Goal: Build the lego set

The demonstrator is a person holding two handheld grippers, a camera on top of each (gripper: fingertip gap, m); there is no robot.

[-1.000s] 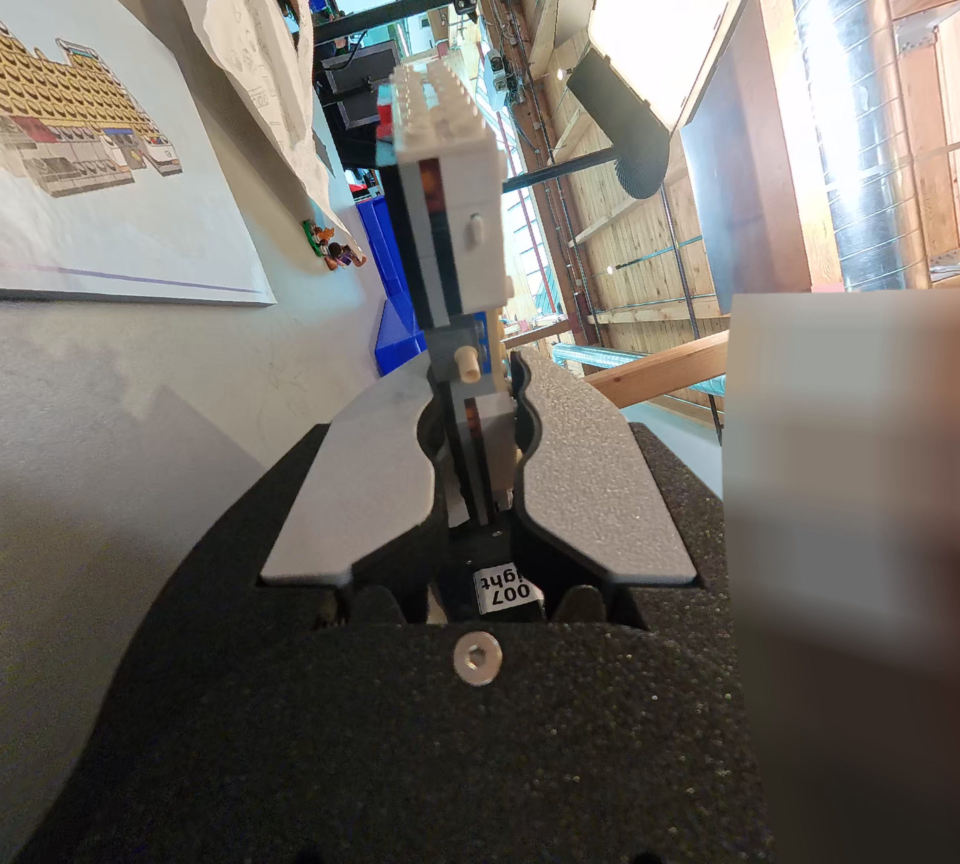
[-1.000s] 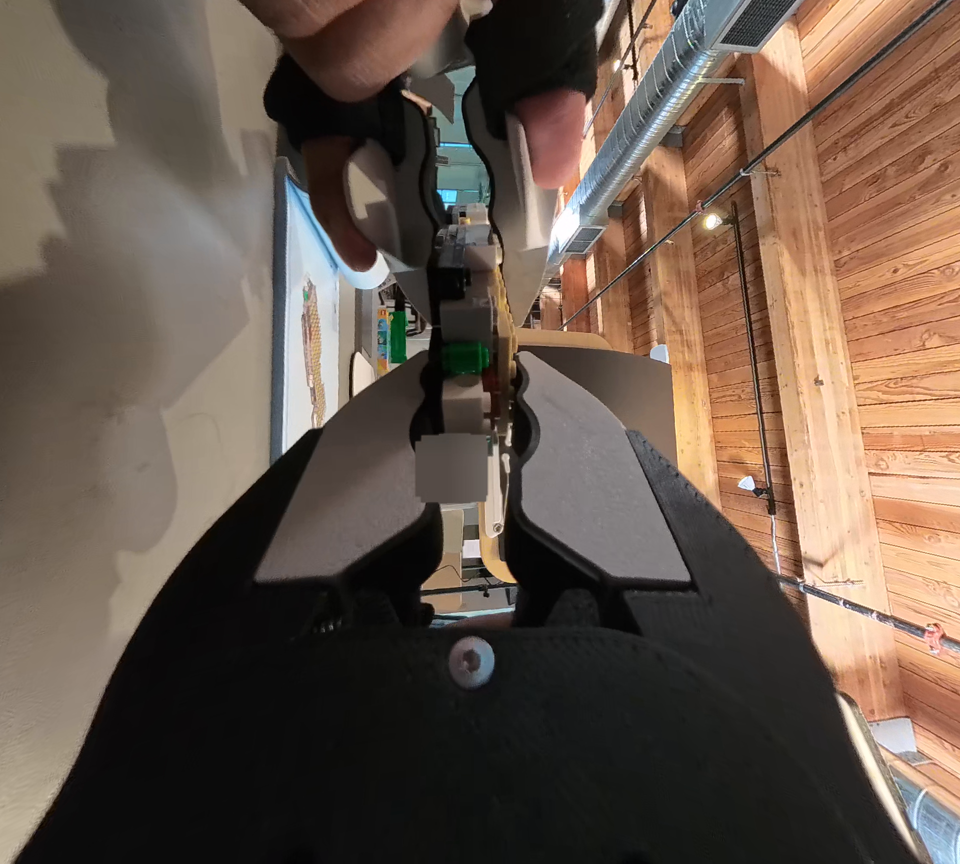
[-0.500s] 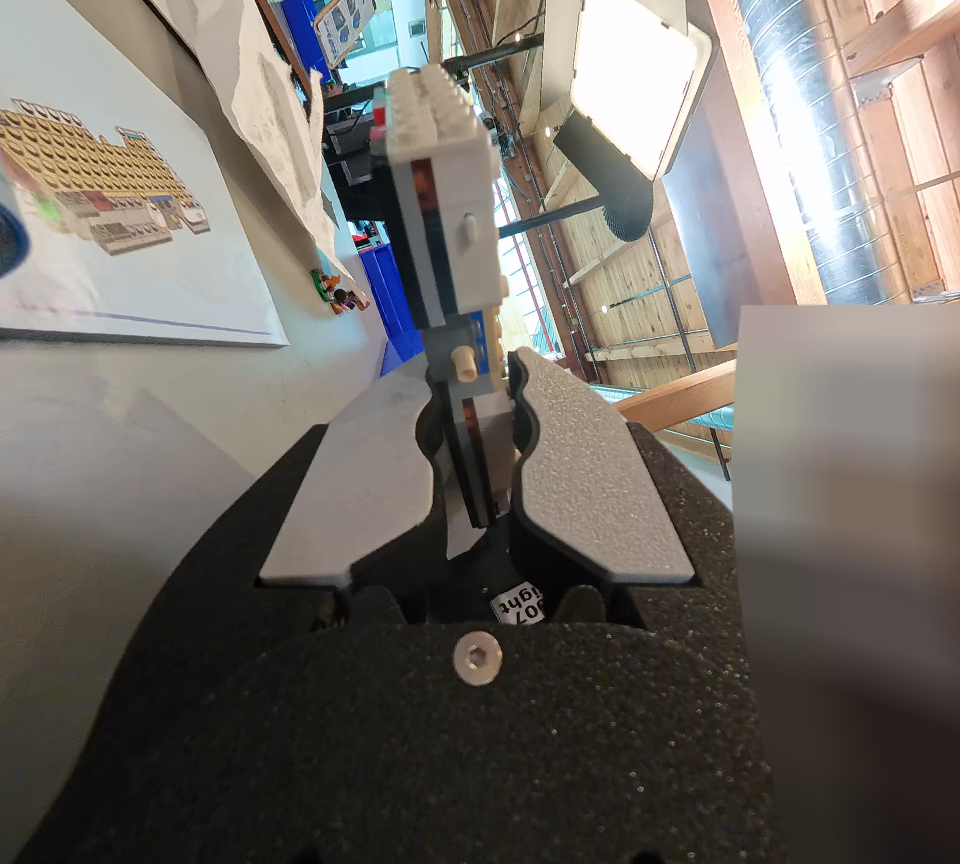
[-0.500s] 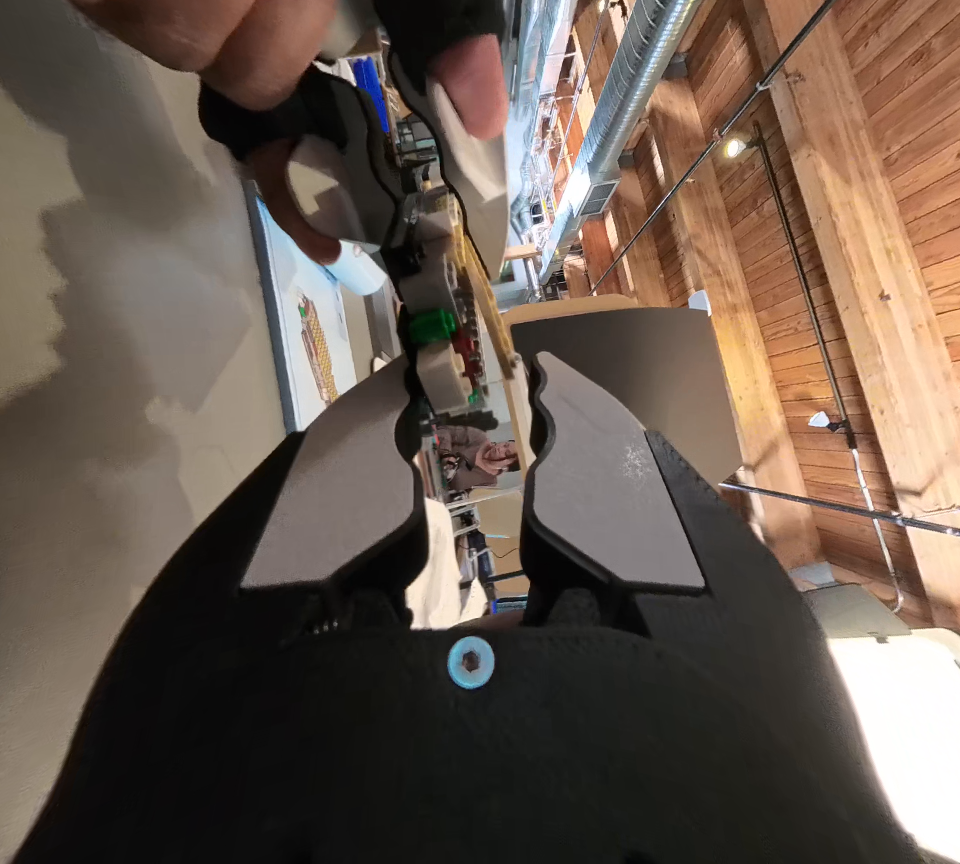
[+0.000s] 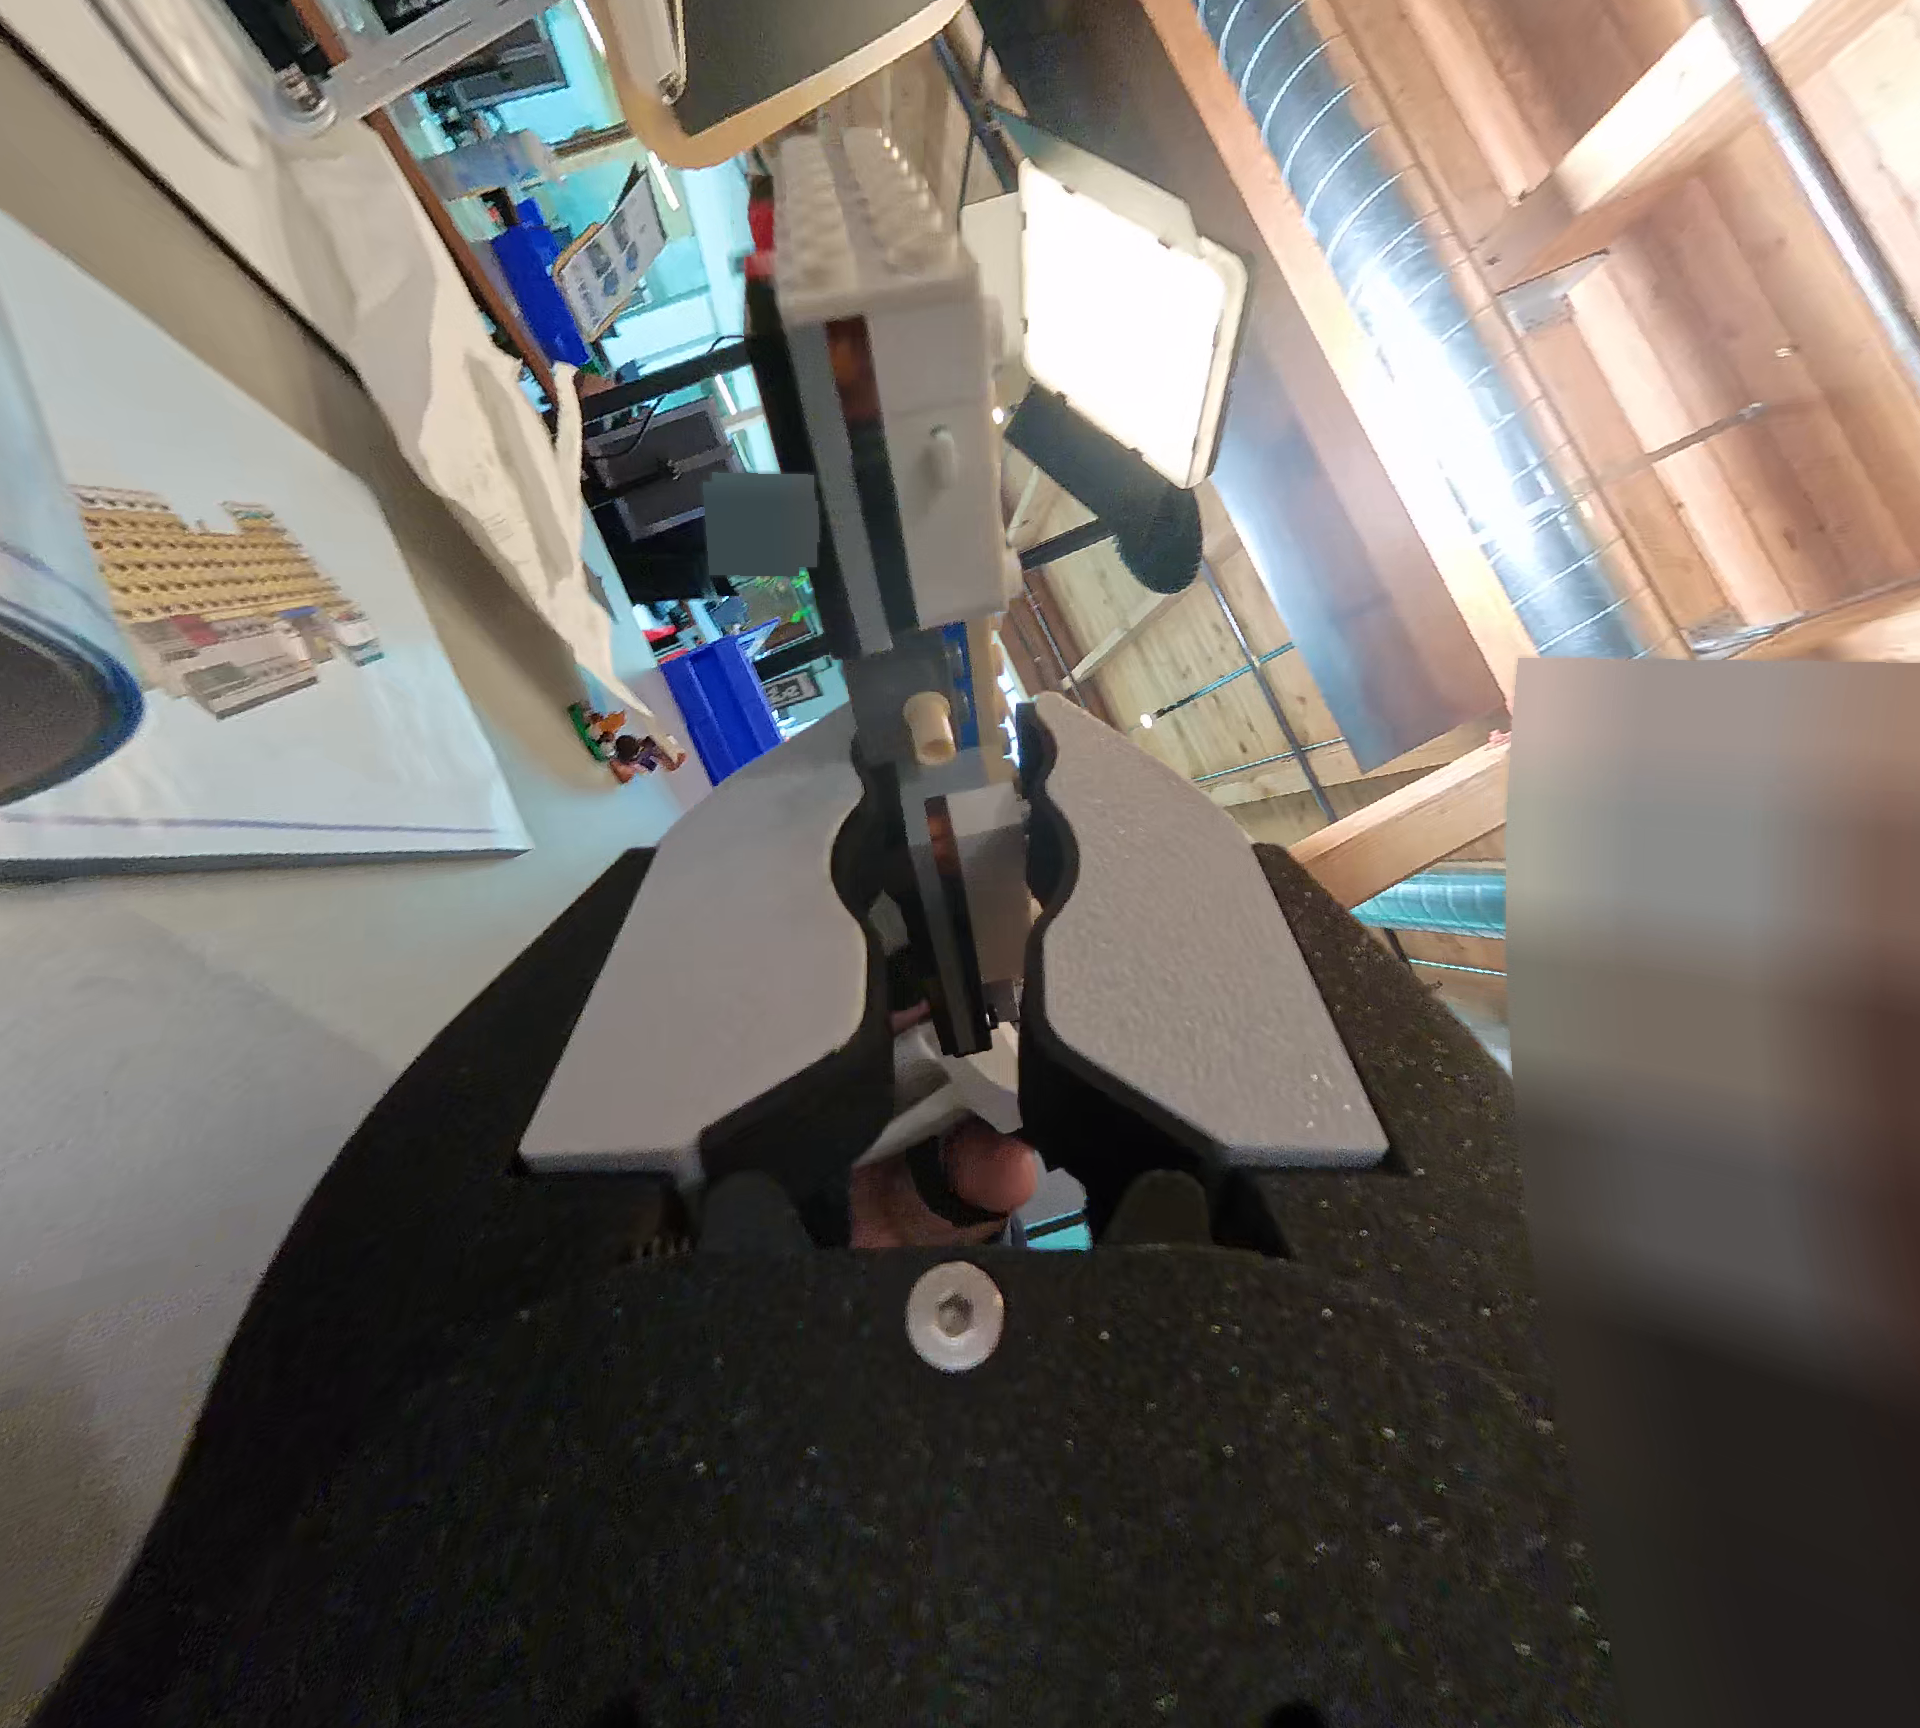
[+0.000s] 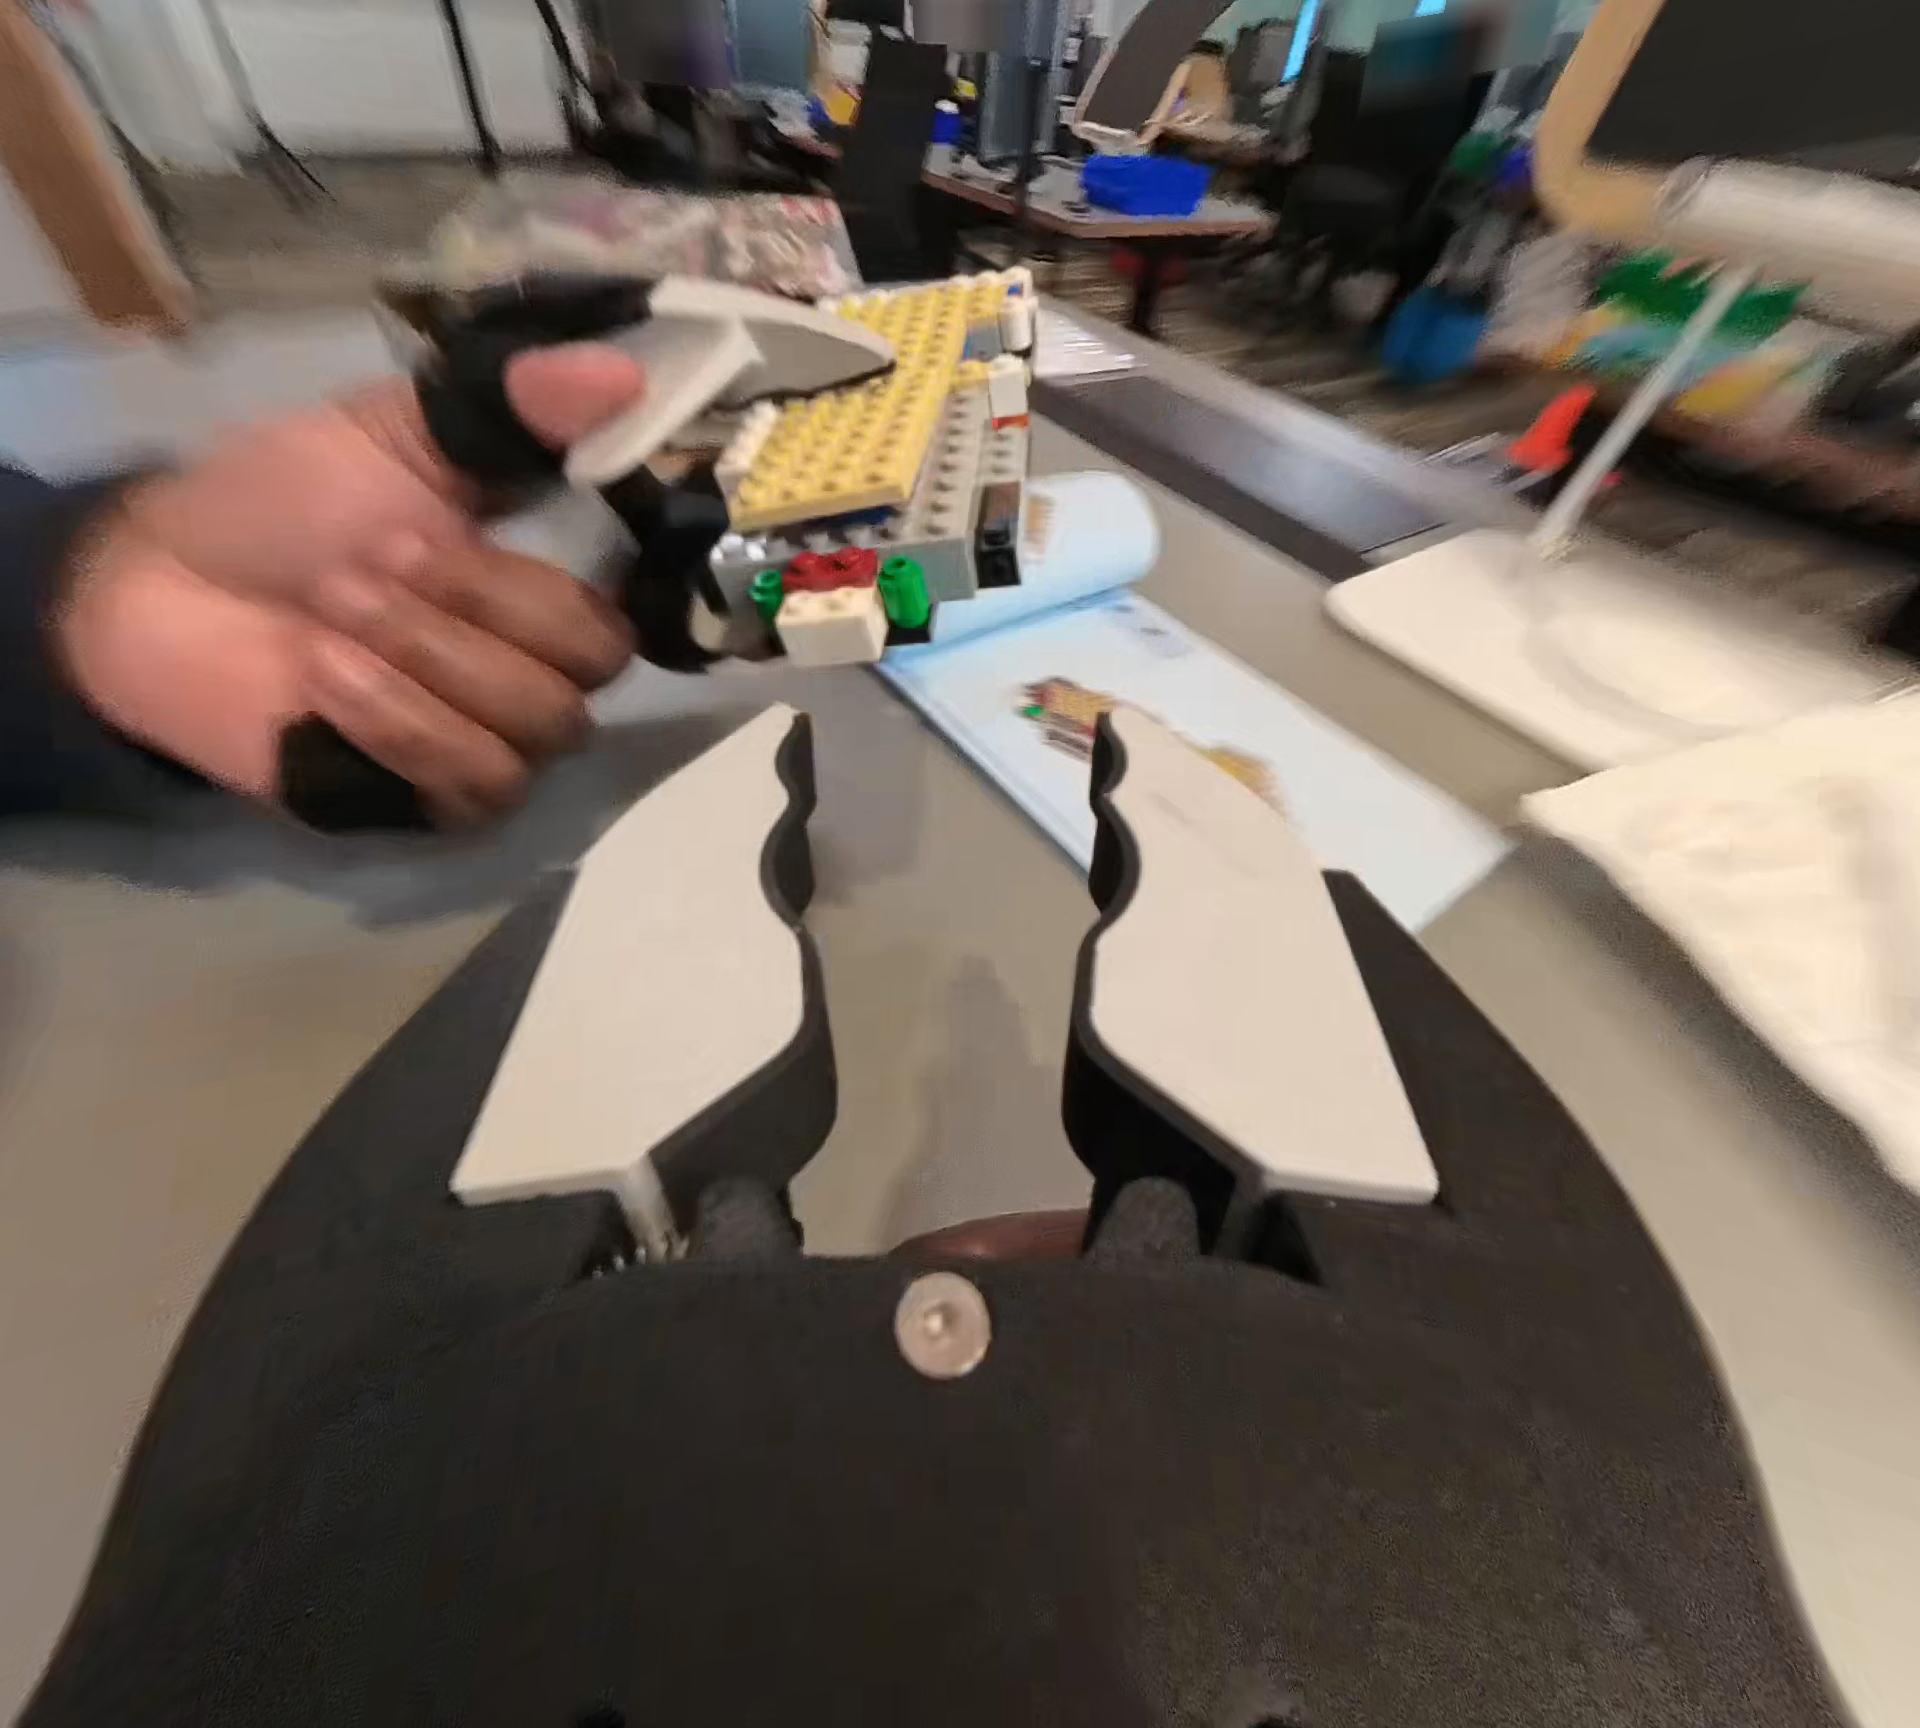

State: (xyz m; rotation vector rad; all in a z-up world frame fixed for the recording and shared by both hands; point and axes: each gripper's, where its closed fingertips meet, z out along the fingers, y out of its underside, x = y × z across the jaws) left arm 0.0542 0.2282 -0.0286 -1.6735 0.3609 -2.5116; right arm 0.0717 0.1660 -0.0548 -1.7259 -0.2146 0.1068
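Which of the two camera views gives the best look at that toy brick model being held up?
The right wrist view: the brick model shows whole there, tan studded plate on top, clamped by the left hand-held gripper above the open booklet. The left wrist view shows the model only edge-on, rising from between that gripper's own fingers.

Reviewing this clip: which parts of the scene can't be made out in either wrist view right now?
- Left wrist view: the lower end of the brick model sits between the left tool's fingers; its far face is turned away.
- Left wrist view: a blurred patch covers the right edge.
- Right wrist view: motion blur smears the hand and the background desks.
- Right wrist view: the instruction booklet drawings are too blurred and partly behind the right tool.
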